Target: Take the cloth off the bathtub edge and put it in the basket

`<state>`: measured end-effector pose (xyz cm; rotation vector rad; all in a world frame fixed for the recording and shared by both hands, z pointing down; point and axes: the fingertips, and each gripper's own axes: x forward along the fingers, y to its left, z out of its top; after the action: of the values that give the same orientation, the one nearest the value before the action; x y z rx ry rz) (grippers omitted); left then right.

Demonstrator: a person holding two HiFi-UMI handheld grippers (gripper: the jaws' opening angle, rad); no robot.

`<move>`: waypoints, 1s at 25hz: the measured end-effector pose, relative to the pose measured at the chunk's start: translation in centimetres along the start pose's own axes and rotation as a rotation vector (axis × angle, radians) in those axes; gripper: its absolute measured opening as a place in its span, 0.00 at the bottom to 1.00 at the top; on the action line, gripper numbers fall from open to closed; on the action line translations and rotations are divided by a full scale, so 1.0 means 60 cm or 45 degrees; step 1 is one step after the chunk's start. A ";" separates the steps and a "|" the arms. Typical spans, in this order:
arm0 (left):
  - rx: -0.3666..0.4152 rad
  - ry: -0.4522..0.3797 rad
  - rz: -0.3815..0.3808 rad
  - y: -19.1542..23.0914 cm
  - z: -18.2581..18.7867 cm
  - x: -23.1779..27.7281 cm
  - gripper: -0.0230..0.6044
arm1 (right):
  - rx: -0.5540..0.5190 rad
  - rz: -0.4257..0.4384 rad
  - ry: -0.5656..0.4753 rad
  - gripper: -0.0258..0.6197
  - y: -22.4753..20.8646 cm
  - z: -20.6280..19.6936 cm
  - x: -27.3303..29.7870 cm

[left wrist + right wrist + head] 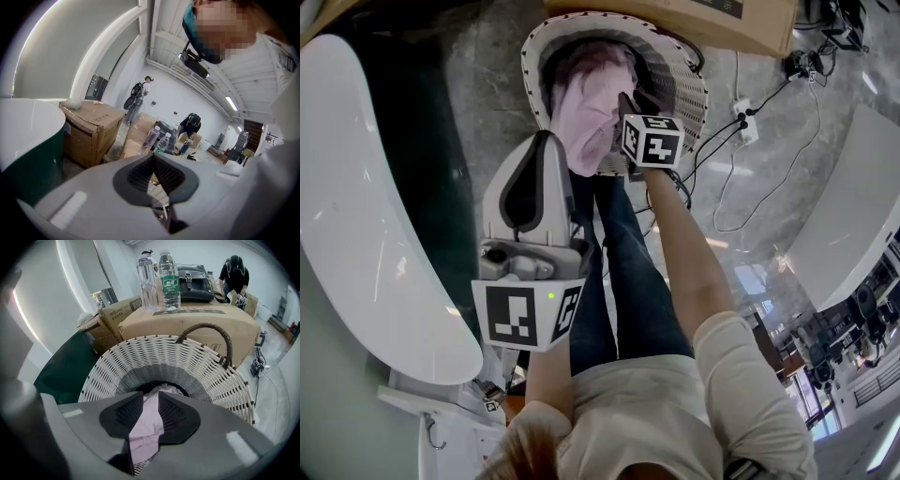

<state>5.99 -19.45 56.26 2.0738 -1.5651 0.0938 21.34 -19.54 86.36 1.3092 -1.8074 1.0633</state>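
The white wicker basket (689,80) stands on the floor ahead of the person's legs. A pink cloth (591,112) lies bunched inside it. My right gripper (625,105) points down into the basket. In the right gripper view, its pads close on a fold of the pink cloth (149,427), with the basket wall (197,366) just behind; my right gripper (150,398) has no free gap. My left gripper (542,141) hovers lower left of the basket, shut and holding nothing. The left gripper view shows my left gripper (153,157) with its pads meeting. The white bathtub (356,234) curves along the left.
A cardboard box (187,319) behind the basket carries two bottles (168,280) and a dark bag (194,282). A power strip (745,122) and cables lie on the floor to the right. More boxes (89,126) and people stand farther off.
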 end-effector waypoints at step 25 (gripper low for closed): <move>0.009 0.004 -0.020 -0.018 0.003 0.012 0.11 | -0.005 -0.010 -0.012 0.14 -0.017 0.009 -0.010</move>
<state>7.14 -19.95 55.96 2.0903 -1.5482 0.0974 22.48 -19.97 85.86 1.3197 -1.8089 1.0508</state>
